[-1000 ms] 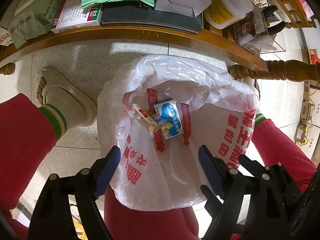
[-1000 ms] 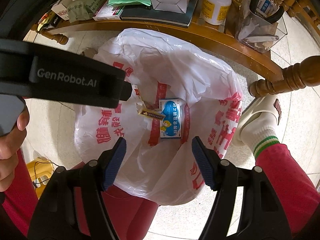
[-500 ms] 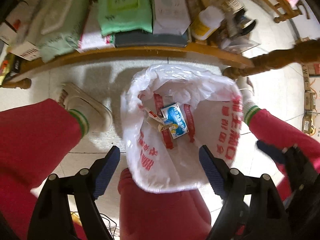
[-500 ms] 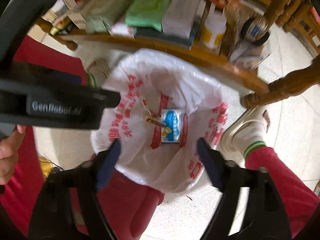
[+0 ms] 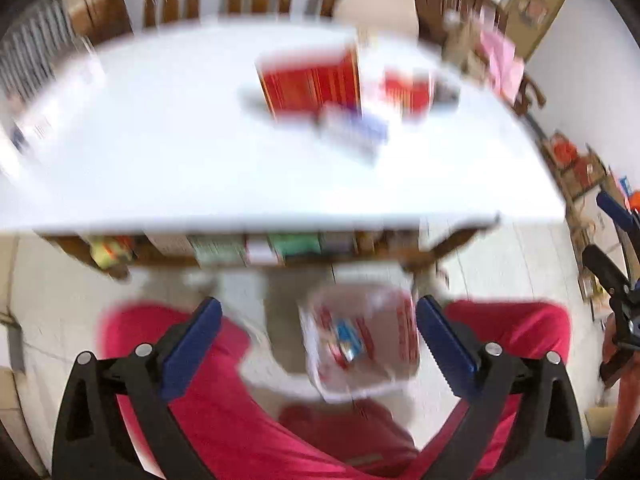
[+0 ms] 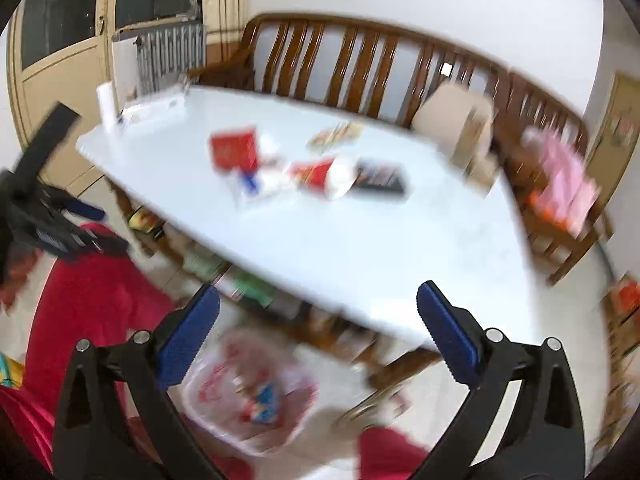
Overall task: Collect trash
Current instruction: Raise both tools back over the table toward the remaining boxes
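Everything is blurred by motion. A white plastic trash bag (image 5: 384, 312) with red print stands open on the floor between a person's red-trousered legs, a blue box (image 5: 348, 336) inside it. My left gripper (image 5: 318, 312) is high above it, jaws opening, nothing between them. The right gripper (image 6: 318, 296) is also opening and empty, with the bag (image 6: 248, 400) low in its view. On the white table (image 6: 360, 248) lie a red box (image 6: 234, 152), a red-and-white packet (image 6: 320, 172) and a dark packet (image 6: 378, 176).
A wooden bench (image 6: 360, 60) runs behind the table, carrying a beige box (image 6: 452, 120) and pink items (image 6: 560, 176). A shelf (image 5: 260, 248) under the tabletop holds packets. The other gripper shows at the view edges (image 6: 60, 216) (image 5: 616, 240).
Both grippers have risen from just over the bag and tilted up, so the tabletop now fills the views. The bag looks small and low. Both pairs of jaws stand wider.
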`<action>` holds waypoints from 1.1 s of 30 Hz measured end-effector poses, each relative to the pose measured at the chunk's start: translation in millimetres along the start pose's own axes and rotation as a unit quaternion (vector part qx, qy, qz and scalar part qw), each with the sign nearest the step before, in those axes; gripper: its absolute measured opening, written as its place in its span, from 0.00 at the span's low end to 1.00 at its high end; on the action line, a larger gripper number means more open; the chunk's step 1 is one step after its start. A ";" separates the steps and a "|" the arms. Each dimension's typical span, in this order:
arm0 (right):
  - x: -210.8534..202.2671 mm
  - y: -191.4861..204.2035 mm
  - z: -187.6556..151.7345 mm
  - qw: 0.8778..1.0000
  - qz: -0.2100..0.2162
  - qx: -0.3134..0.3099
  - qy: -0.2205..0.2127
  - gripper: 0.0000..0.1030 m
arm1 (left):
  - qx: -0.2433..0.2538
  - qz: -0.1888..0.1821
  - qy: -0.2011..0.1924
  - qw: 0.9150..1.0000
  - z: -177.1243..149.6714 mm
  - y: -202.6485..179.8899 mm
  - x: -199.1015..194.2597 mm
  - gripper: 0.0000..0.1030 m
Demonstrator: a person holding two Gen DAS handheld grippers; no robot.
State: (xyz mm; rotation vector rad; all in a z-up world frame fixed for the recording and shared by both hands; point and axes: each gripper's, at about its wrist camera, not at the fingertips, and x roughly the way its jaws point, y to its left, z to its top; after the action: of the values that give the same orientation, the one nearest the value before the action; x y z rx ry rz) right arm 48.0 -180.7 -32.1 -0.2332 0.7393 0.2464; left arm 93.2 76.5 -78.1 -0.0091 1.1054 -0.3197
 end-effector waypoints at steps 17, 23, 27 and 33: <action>-46.2 -60.8 154.0 0.990 0.028 -0.138 -0.017 0.94 | 0.297 -0.019 -0.032 0.954 142.2 -10.1 -85.7 0.92; -8.6 -67.1 170.5 0.970 0.067 -0.232 0.035 0.94 | 0.394 -0.010 0.019 0.919 152.3 -30.2 -41.8 0.92; 18.8 -76.6 182.8 0.962 0.094 -0.247 0.064 0.94 | 0.441 0.001 0.048 0.896 153.4 -40.2 -8.3 0.92; 64.8 -86.7 191.5 0.951 0.113 -0.269 0.104 0.94 | 0.477 -0.015 0.073 0.876 156.3 -45.4 31.8 0.92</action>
State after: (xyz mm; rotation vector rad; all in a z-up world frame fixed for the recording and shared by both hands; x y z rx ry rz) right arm 241.6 -197.4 71.0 -0.7024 0.8999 0.6512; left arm 232.2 1.4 -27.5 0.8924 0.9970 -0.8798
